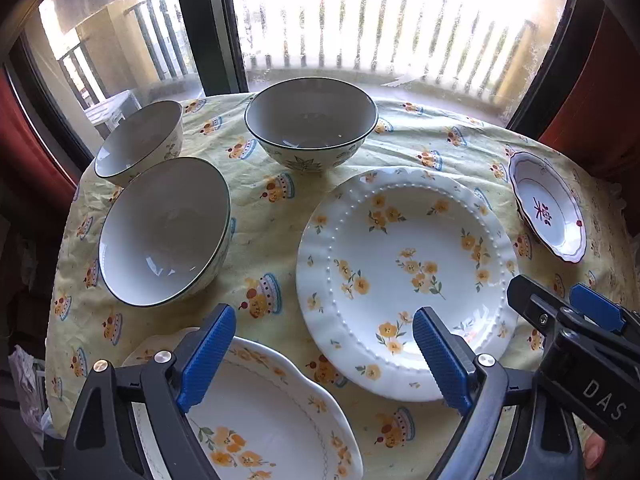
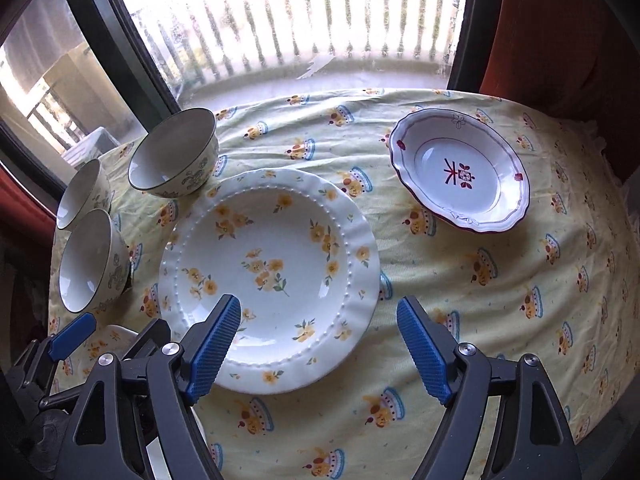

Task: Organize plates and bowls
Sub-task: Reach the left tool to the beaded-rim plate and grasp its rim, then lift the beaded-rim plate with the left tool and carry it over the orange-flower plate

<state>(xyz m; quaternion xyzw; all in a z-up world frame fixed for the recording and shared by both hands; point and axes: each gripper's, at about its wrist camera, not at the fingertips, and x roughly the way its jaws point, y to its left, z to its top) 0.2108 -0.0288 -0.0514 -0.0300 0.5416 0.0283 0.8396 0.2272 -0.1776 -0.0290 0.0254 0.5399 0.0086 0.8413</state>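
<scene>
Hovering above the near edge of the table, the left gripper point(image 1: 324, 354) has its blue-padded fingers point(image 1: 208, 356) spread wide and grasping nothing. Below its left finger, at 7 o'clock in the left wrist view, lies a scalloped floral plate point(image 1: 276, 428).

The right gripper point(image 2: 318, 346) is likewise released — fingers apart, nothing between them. Its left finger point(image 2: 214, 344) overlaps the near rim of the large beaded plate point(image 2: 272, 276) in the view; contact cannot be confirmed.

Layout on the yellow patterned tablecloth point(image 2: 480, 320), right wrist view:
- Large beaded plate with yellow flowers: centre, upright, empty.
- Red-trimmed shallow dish point(image 2: 460, 170): 2 o'clock, well apart from the beaded plate.
- Three bowls, 9 to 11 o'clock: far bowl point(image 2: 174, 158) just beyond the beaded plate's rim; small bowl point(image 2: 82, 192) and near bowl point(image 2: 92, 260) close together at the table's left edge.

All three bowls stand upright and separate — none nested. A window with a railing point(image 2: 300, 20) runs behind the table.
</scene>
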